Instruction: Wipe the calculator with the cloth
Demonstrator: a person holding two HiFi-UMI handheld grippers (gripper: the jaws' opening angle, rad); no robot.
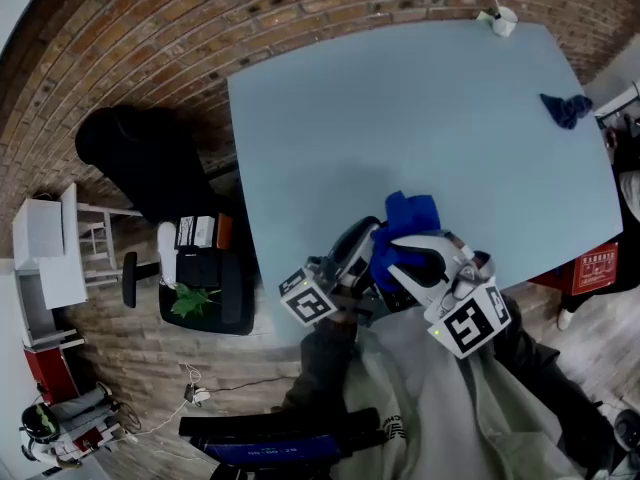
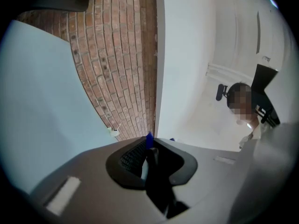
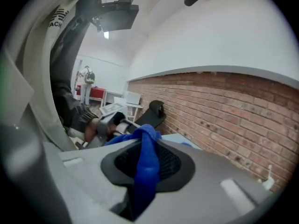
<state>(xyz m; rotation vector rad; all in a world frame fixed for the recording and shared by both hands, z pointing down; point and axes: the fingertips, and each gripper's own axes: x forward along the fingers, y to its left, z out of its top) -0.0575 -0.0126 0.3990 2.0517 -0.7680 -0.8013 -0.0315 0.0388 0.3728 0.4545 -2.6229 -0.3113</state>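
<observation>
Both grippers hover over the near edge of the pale blue table [image 1: 420, 118]. My left gripper [image 1: 352, 266] is shut on the calculator [image 1: 350, 242], a dark slab with a grey rim, held tilted above the table. In the left gripper view the calculator [image 2: 154, 174] shows edge-on between the jaws of the left gripper [image 2: 148, 155]. My right gripper [image 1: 397, 248] is shut on a blue cloth [image 1: 410, 216], which bunches up against the calculator's far end. In the right gripper view the cloth [image 3: 148, 171] hangs from the closed jaws of the right gripper [image 3: 145, 148].
A second blue cloth [image 1: 565, 108] lies near the table's right edge. A white cup [image 1: 503, 18] stands at the far right corner. Left of the table are a black chair [image 1: 150, 158], a black case [image 1: 205, 278] and white shelves [image 1: 50, 258].
</observation>
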